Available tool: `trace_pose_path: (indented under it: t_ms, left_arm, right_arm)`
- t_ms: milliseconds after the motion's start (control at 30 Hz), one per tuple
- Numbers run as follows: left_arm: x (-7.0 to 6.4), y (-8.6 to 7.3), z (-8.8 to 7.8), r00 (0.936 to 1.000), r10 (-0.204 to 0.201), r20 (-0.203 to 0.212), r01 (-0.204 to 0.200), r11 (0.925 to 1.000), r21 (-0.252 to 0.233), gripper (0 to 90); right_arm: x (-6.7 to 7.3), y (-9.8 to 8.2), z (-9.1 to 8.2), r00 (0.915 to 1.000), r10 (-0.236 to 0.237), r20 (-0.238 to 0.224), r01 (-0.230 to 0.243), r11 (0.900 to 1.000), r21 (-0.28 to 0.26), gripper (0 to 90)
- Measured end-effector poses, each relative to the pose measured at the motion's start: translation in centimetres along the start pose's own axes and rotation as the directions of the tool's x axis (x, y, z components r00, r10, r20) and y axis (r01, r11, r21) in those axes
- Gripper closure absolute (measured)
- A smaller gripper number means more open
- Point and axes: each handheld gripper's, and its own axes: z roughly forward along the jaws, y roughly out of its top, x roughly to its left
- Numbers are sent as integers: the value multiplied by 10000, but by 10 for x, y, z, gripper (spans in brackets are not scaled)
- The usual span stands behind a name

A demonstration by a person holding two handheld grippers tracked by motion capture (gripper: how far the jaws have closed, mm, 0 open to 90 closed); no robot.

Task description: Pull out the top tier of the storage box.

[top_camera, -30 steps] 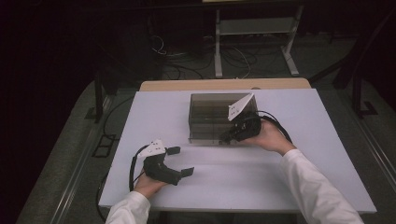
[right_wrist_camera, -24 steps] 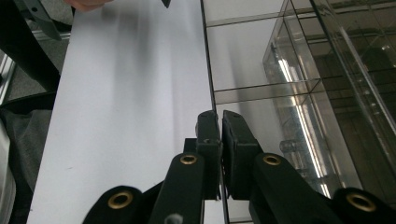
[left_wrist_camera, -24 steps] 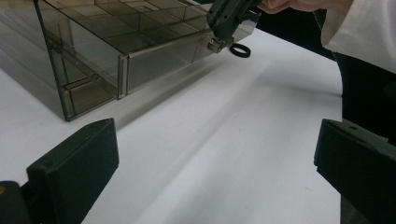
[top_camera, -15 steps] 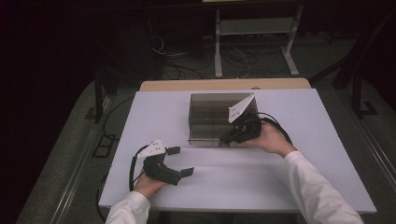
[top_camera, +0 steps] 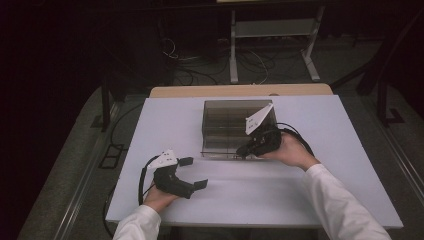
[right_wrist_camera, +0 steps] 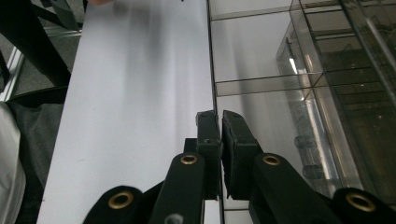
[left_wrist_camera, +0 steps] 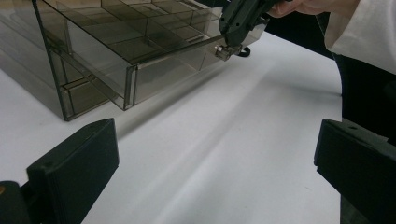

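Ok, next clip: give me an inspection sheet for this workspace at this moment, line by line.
Surface: white table, flat, unmarked.
Job's things: smoked clear drawer box at the table's far middle; its compartmented drawer pulled partly out toward the person, compartments look empty.
Clutter: nothing seen.
Grippers: right gripper shut on the drawer's thin front wall; left gripper open, resting on the table near the front edge, apart from the box.
Cables: black cable loops from each gripper, left cable, right cable.
Surroundings: dark room, metal stand and floor wires behind the table.
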Motion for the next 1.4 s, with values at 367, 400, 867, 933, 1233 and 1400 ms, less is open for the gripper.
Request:
trace_pose_path:
  t_ms: [367, 400, 867, 933, 1233, 1400]
  left_arm:
    - [0, 0, 0, 10000, -9, 5, 9, 10000, -12, 0]
    - [0, 0, 0, 10000, -9, 5, 9, 10000, -12, 0]
    - [0, 0, 0, 10000, -11, -4, 11, 10000, -17, 0]
    - [0, 0, 0, 10000, -13, -2, 13, 10000, -19, 0]
    - [0, 0, 0, 10000, 0, -7, 0, 10000, -39, 0]
    - [0, 0, 0, 10000, -10, -9, 10, 10000, -46, 0]
  right_arm:
    - [3, 0, 0, 9999, 21, -104, -21, 10000, 32, 849]
    - [3, 0, 0, 9999, 21, -104, -21, 10000, 32, 849]
    - [2, -1, -15, 9986, 438, 306, -424, 9981, -440, 748]
    - [3, -2, -18, 9979, 527, 387, -507, 9974, -505, 732]
    - [8, -2, -38, 9942, 695, 816, -618, 9937, -937, 662]
    - [9, -4, -47, 9915, 814, 1013, -706, 9919, -1060, 625]
